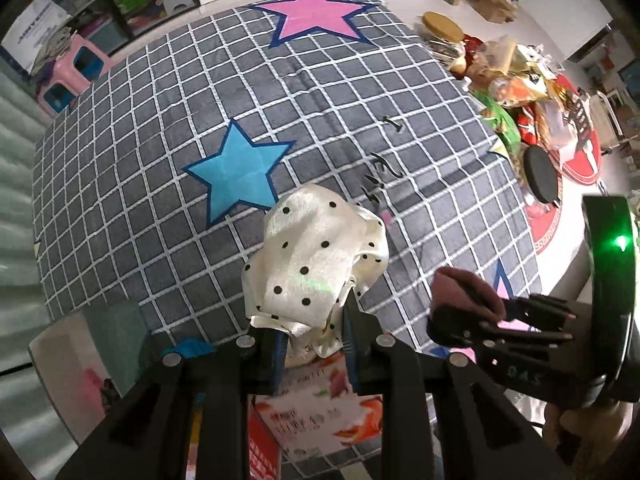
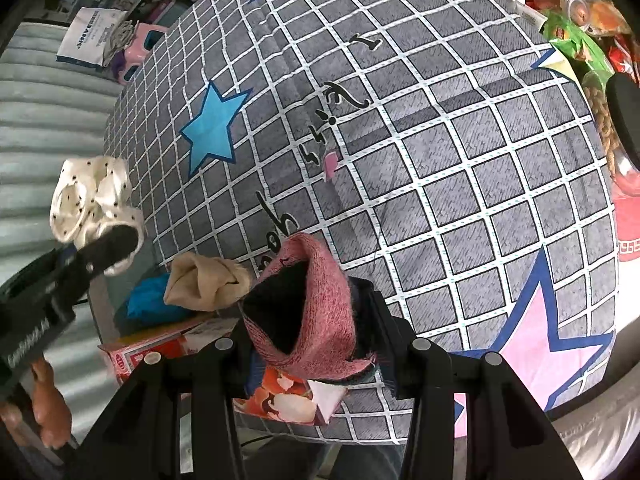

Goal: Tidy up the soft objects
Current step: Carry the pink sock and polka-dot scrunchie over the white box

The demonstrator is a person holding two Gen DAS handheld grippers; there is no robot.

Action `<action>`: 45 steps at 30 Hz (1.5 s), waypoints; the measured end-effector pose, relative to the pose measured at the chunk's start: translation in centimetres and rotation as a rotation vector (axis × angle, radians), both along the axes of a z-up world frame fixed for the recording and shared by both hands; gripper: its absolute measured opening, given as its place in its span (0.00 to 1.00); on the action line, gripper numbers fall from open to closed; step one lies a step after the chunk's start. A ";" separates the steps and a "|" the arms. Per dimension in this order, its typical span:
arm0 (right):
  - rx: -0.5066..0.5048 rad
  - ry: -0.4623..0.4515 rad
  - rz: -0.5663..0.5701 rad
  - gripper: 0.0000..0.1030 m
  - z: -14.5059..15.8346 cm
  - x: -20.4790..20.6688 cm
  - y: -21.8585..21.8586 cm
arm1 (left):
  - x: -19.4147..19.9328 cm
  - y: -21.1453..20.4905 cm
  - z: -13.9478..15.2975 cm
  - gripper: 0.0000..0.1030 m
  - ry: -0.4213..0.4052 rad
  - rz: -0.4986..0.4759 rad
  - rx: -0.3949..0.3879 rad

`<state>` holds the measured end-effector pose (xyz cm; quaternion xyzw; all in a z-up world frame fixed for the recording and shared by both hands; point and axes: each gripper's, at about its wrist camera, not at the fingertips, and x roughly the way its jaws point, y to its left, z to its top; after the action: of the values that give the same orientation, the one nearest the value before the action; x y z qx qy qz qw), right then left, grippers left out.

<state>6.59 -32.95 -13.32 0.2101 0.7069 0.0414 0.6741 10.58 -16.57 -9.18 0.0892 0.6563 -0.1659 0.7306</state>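
Note:
My left gripper (image 1: 316, 332) is shut on a cream satin cloth with black dots (image 1: 316, 264) and holds it above the near edge of the grey checked star blanket (image 1: 200, 92). It also shows in the right wrist view (image 2: 92, 196). My right gripper (image 2: 312, 320) is shut on a pink knitted sock (image 2: 320, 308), also seen in the left wrist view (image 1: 468, 288). A beige sock (image 2: 204, 280) and a blue cloth (image 2: 148, 304) lie in a red cardboard box (image 2: 132, 352) below the blanket's near edge.
Snack packets and jars (image 1: 516, 80) crowd the table at the right of the blanket. A black round lid (image 1: 540, 176) lies there. Pink stools (image 1: 76, 72) stand at the far left. A ribbed grey surface (image 2: 48, 112) lies to the left.

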 end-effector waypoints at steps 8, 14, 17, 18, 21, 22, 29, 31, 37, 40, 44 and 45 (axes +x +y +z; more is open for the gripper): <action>-0.029 -0.025 0.015 0.45 1.2 -0.8 1.1 | -3.5 -0.2 1.4 0.25 -0.010 -0.047 -0.033; -0.046 -0.032 0.012 0.45 1.7 -2.4 1.9 | -6.2 0.7 1.9 0.25 -0.010 -0.070 -0.060; -0.055 -0.031 0.008 0.45 1.8 -3.5 2.5 | -7.6 1.3 2.1 0.25 -0.012 -0.080 -0.073; -0.058 -0.030 0.006 0.45 1.8 -3.9 2.7 | -8.2 1.7 2.2 0.25 -0.011 -0.085 -0.079; -0.062 -0.029 0.000 0.45 2.1 -5.3 3.5 | -9.7 2.3 2.6 0.25 -0.014 -0.096 -0.090; -0.067 -0.029 -0.002 0.45 2.3 -5.9 3.8 | -10.4 2.7 2.9 0.25 -0.019 -0.103 -0.096; -0.093 -0.041 -0.004 0.45 3.6 -8.8 5.9 | -13.6 5.2 4.3 0.25 -0.047 -0.118 -0.124; -0.099 -0.053 -0.003 0.45 4.1 -9.1 6.7 | -14.0 6.0 4.6 0.25 -0.055 -0.111 -0.128; -0.113 -0.116 0.022 0.45 6.2 -8.2 9.4 | -13.6 9.5 6.4 0.25 -0.118 -0.036 -0.138; -0.118 -0.147 0.055 0.45 7.2 -7.0 11.3 | -13.0 11.6 7.1 0.25 -0.143 0.024 -0.146; -0.126 -0.182 0.114 0.45 8.3 -5.2 14.1 | -12.2 14.4 7.8 0.25 -0.165 0.100 -0.152; -0.126 -0.187 0.125 0.45 8.5 -4.8 14.7 | -12.1 15.0 7.8 0.25 -0.167 0.113 -0.154</action>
<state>1.78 -18.25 -4.86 0.1182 0.6540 0.0583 0.7449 -1.50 -1.61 -1.35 0.0096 0.5825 -0.1664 0.7955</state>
